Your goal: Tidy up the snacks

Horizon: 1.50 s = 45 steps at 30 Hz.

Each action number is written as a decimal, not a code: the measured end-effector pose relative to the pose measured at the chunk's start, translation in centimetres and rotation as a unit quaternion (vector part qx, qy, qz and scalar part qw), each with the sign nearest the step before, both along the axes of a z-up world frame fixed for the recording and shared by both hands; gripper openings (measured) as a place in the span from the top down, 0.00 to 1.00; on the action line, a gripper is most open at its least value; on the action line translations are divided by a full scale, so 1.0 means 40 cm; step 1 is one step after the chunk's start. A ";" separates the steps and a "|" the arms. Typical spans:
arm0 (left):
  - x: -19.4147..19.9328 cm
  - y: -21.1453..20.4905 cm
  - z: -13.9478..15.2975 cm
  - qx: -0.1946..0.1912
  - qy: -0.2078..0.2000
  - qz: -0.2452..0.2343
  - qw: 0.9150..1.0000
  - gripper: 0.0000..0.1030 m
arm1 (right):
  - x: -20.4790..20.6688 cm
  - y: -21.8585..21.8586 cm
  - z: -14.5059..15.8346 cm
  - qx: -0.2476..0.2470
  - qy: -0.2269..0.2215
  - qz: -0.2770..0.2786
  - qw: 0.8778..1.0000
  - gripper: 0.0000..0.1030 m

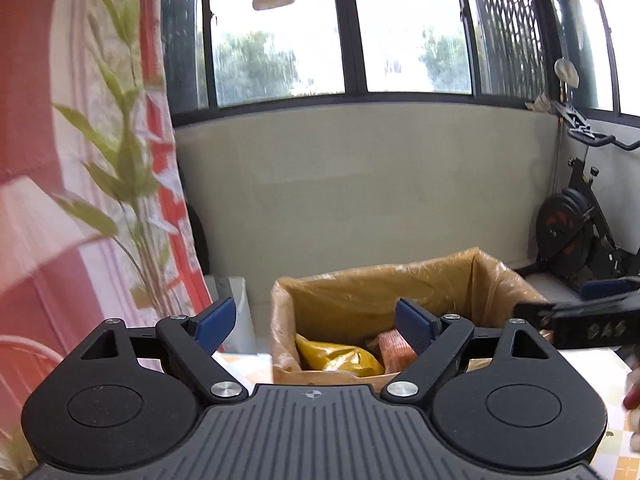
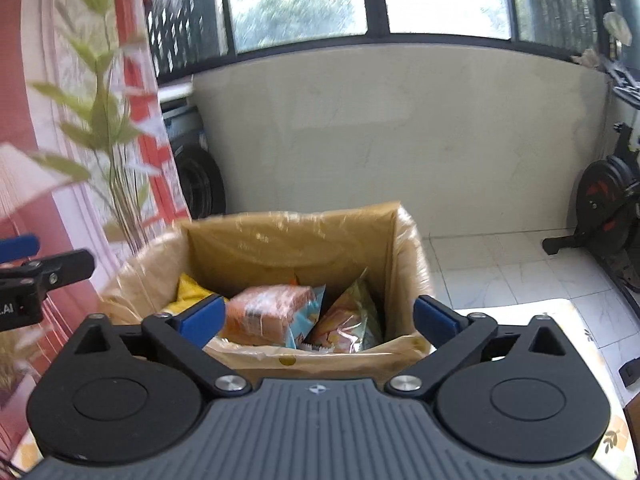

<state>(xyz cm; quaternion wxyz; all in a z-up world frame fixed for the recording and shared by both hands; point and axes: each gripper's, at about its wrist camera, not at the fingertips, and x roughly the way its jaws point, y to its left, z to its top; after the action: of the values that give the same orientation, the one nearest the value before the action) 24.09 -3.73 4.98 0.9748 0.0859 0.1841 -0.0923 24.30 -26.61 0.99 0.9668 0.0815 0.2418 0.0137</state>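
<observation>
green snack packet (image 2: pixel 346 316), right view only

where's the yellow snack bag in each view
Left wrist: the yellow bag lies low in the lined box, centre frame, between the open fingers.
Right wrist: only a yellow corner shows at the box's left inner side, above the left finger.
Shared landmark: the orange packet just right of it in both views.
</observation>
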 end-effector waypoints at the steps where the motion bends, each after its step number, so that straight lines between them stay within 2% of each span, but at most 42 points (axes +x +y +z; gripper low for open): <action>1: -0.018 0.003 0.010 0.001 -0.005 0.001 1.000 0.14 | -0.018 -0.002 0.014 0.000 -0.005 -0.003 1.000 0.00; 6: -0.087 0.023 0.052 -0.035 -0.010 -0.002 0.999 0.14 | -0.096 0.009 0.073 -0.036 -0.022 -0.023 0.999 0.00; 8: -0.106 0.032 0.059 -0.047 -0.008 -0.002 0.999 0.14 | -0.125 0.010 0.088 -0.036 -0.027 -0.025 0.999 0.00; 15: -0.131 0.044 0.062 -0.050 -0.009 0.003 0.999 0.14 | -0.179 0.007 0.109 -0.022 -0.037 -0.014 0.999 0.00; 45: -0.137 0.058 0.057 -0.067 0.007 0.013 0.998 0.14 | -0.195 0.001 0.110 -0.022 -0.034 -0.013 0.999 0.00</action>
<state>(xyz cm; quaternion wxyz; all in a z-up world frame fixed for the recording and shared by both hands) 18.60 -1.40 7.28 0.9782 0.0178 0.1850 -0.0924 16.52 -26.59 5.37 0.9762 0.0623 0.2078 -0.0014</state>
